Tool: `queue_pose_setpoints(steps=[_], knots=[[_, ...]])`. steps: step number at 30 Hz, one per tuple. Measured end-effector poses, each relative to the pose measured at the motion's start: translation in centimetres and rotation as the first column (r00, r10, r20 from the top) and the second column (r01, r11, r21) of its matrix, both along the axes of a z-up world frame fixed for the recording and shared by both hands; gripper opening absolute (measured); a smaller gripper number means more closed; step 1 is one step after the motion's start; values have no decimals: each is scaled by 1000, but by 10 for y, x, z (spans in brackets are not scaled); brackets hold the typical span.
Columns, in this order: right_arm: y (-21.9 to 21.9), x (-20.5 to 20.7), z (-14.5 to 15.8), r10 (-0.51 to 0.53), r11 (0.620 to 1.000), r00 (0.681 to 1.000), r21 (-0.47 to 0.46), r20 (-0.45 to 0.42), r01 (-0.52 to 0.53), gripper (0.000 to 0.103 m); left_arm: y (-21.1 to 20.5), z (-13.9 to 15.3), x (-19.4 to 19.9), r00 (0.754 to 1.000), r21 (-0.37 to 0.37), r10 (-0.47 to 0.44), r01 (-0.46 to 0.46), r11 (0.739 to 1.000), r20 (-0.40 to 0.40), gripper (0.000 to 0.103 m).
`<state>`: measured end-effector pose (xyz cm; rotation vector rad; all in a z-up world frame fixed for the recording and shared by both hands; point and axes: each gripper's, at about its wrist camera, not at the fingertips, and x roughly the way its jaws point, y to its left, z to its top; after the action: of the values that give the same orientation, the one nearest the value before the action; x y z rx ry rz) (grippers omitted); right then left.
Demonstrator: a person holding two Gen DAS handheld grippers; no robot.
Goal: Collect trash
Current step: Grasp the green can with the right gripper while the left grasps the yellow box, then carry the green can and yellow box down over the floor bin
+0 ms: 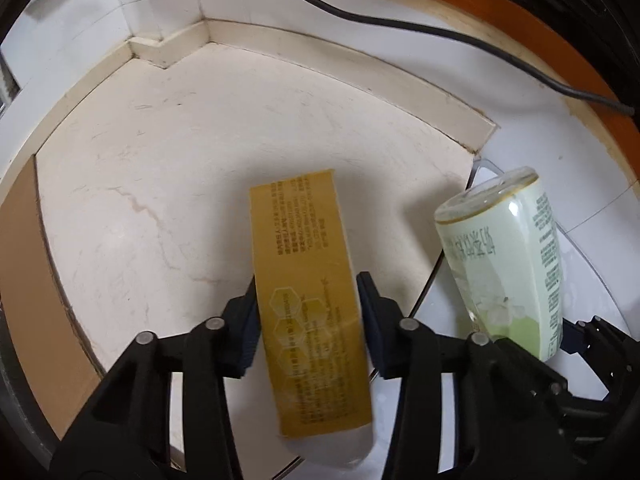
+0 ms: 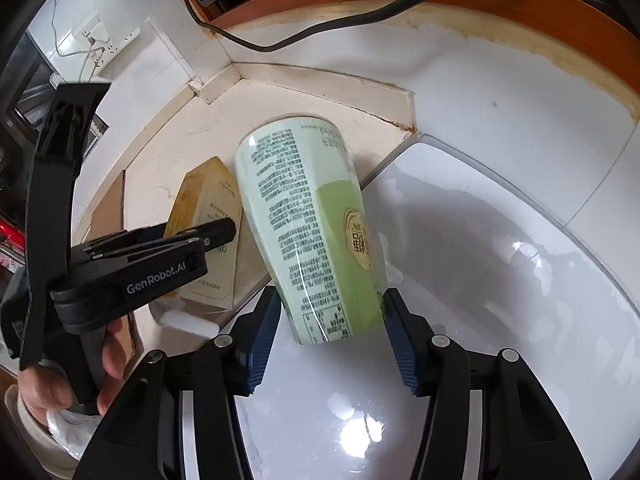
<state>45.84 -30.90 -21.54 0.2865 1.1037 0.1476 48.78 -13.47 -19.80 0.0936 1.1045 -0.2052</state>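
The left claw (image 1: 308, 312) pinches the yellow carton (image 1: 308, 280): both dark pads press flat on its narrow sides, about halfway along its length, and the carton's far end juts out ahead of the fingertips over the cream floor (image 1: 200, 160). Its capped end hangs back toward the camera, under the claw. In the right wrist view the person's hand (image 2: 60, 380) grips the handle of that tool, a scrap of clear plastic bunched in the palm.

Right of the carton, the right claw (image 2: 330, 312) pinches the green cup (image 2: 308, 220) near its narrow base, blue pads against opposite sides, the wide mouth pointing away ahead of the fingers. Below and to the right of this claw lies the glossy white lid (image 2: 500, 280) of what I take for the bin, apparently closed.

Both pieces look secured, so the step in hand is carrying them off. To do it well, I judge: hold both squeezes steady, since the thin cup may buckle or slip at its taper; keep the carton level so it does not pivot between the pads; and keep the two items apart while moving, for they are close now.
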Motion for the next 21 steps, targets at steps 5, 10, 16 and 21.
queue_pose_setpoints(steps=[5,10,16,21], knots=[[8,-16,11,10,1000,1000,-3,16,-10,48,21,20,-23,997,-12,19,-18,1000,68,38],[22,-45,35,33,999,998,-10,46,-33,47,39,43,-61,995,1,-6,6,1000,98,38],[48,-105,62,59,998,996,-4,71,-59,45,67,74,-131,992,-23,-32,35,999,120,38],[72,-166,85,102,995,990,4,101,-103,45,87,89,-198,990,-48,-64,71,996,125,38]])
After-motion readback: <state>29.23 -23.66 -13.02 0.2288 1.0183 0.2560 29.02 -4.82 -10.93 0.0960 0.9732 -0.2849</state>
